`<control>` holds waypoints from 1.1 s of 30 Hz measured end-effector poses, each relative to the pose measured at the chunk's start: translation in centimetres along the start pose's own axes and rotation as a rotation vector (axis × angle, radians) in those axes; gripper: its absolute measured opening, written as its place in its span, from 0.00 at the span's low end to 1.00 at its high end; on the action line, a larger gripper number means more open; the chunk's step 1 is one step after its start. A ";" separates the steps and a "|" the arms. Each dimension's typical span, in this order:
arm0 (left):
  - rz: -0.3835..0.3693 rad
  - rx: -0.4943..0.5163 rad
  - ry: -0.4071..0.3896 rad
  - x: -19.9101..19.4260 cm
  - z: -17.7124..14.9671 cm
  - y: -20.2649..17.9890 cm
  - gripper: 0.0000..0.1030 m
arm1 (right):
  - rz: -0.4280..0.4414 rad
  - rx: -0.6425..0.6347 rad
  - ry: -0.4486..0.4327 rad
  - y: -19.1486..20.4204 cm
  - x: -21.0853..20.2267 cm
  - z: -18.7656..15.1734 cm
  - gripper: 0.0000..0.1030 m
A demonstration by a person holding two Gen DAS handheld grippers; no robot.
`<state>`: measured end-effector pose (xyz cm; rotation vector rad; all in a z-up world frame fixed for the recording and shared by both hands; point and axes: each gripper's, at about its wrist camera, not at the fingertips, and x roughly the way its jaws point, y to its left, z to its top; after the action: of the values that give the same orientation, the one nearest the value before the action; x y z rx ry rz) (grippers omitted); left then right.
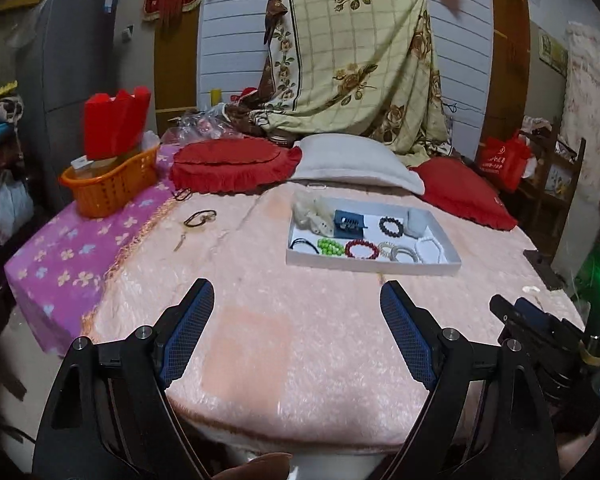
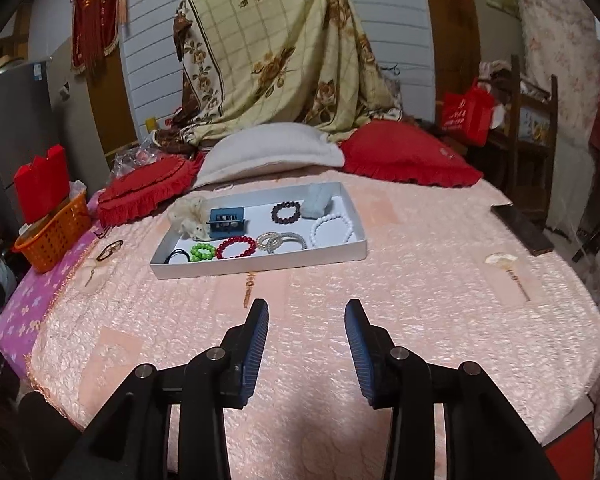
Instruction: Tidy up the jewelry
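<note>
A white tray (image 1: 374,263) (image 2: 260,266) lies on the pink bedspread and holds several bead bracelets, a blue hair clip (image 2: 227,219), black hair ties and a cream scrunchie. A dark bracelet (image 1: 200,217) (image 2: 110,250) and a thin gold pin (image 1: 180,242) lie loose on the bed, left of the tray. A pale shell hairpin (image 2: 500,260) (image 1: 531,289) lies to the tray's right. My left gripper (image 1: 298,292) is open and empty, above the bed's near edge. My right gripper (image 2: 306,312) is open and empty, short of the tray.
An orange basket (image 1: 108,190) (image 2: 54,240) with a red box stands at the bed's left edge. Red cushions (image 1: 232,168) and a white pillow (image 2: 268,148) lie behind the tray. A dark flat object (image 2: 522,230) lies at the right edge.
</note>
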<state>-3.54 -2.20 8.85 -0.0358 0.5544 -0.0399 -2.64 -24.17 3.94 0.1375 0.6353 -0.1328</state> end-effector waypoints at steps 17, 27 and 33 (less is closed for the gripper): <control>0.109 -0.029 -0.009 -1.0 -2.0 2.9 0.83 | 0.019 -0.039 0.054 3.3 -0.7 -3.9 0.37; 0.130 -0.001 0.089 1.2 -3.3 3.0 0.83 | -0.009 -0.105 0.056 4.9 -0.8 -4.5 0.37; 0.123 0.003 0.129 2.3 -4.0 3.0 0.83 | -0.035 -0.080 0.081 4.3 -0.1 -4.7 0.37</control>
<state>-3.61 0.63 4.12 0.0039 0.6850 0.0769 -4.77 -19.13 0.62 0.0548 0.7230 -0.1357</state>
